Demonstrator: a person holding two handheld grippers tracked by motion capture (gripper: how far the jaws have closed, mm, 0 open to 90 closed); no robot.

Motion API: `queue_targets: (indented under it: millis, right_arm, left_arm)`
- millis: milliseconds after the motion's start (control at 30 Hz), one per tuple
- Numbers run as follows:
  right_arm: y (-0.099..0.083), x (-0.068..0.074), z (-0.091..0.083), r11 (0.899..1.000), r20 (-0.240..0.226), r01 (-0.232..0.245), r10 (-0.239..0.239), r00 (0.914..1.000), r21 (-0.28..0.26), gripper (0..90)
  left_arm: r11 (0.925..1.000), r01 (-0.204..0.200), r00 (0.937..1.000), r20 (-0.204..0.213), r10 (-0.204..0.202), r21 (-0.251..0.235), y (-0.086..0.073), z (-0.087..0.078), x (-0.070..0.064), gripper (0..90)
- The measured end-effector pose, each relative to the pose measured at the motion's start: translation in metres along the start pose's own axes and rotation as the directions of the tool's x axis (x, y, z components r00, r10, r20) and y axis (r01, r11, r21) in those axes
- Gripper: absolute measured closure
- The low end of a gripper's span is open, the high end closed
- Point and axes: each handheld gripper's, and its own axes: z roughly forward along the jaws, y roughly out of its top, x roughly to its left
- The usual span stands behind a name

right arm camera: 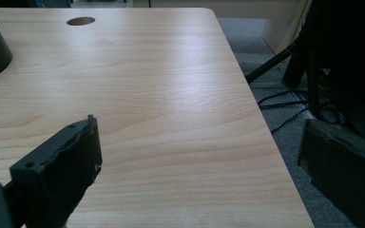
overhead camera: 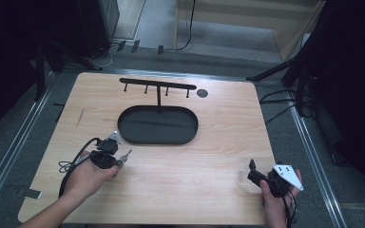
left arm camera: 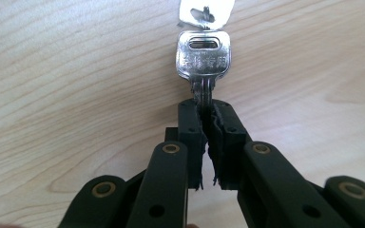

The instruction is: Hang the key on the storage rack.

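A silver key [left arm camera: 203, 59] sticks out from my left gripper [left arm camera: 208, 110], whose jaws are shut on its blade; a second silver piece [left arm camera: 204, 12] hangs at the key's head. In the high view the left gripper [overhead camera: 119, 161] sits at the table's left front with the key [overhead camera: 125, 156] pointing toward the black oval tray [overhead camera: 158, 137]. A black T-shaped rack [overhead camera: 158, 86] with several hooks rises from the tray's far side. My right gripper [overhead camera: 252, 170] is at the right front; in its own view the right gripper [right arm camera: 197, 156] stands wide open over bare wood.
The wooden table [overhead camera: 209, 156] has a round cable hole [overhead camera: 202, 93] near the back right. Its right edge [right arm camera: 261, 118] drops to grey floor with cables and stand legs [right arm camera: 285, 61]. Dark stands flank the table at both sides.
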Motion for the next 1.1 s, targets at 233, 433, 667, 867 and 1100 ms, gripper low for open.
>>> queue_targets:
  millis: [233, 433, 667, 867, 1100]
  right_arm:
    - [0.0, 0.0, 0.0, 1.0, 0.004, 0.004, -0.004, 1.0, 0.002, 0.8]
    - [0.0, 0.0, 0.0, 1.0, 0.004, 0.008, -0.008, 1.0, 0.002, 0.8]
    - [0.0, 0.0, 0.0, 1.0, 0.002, 0.006, -0.006, 1.0, 0.003, 0.9]
    - [0.0, 0.0, 0.0, 1.0, 0.002, 0.006, -0.006, 1.0, 0.003, 0.8]
    - [0.0, 0.0, 0.0, 1.0, 0.002, 0.007, -0.007, 1.0, 0.002, 0.8]
  left_arm:
    - [0.992, -0.126, 0.992, 0.012, 0.126, -0.011, 0.011, -0.045, 0.003, 84.8]
    - [0.9839, -0.174, 0.9846, 0.006, 0.175, -0.041, 0.022, -0.081, 0.009, 84.8]
    - [0.9765, -0.206, 0.9784, 0.007, 0.207, -0.065, 0.036, -0.113, 0.016, 84.7]
    - [0.977, -0.2, 0.9796, 0.004, 0.201, -0.073, 0.05, -0.137, 0.017, 84.7]
    - [0.9775, -0.191, 0.9807, 0.027, 0.194, -0.09, 0.074, -0.168, 0.009, 84.7]
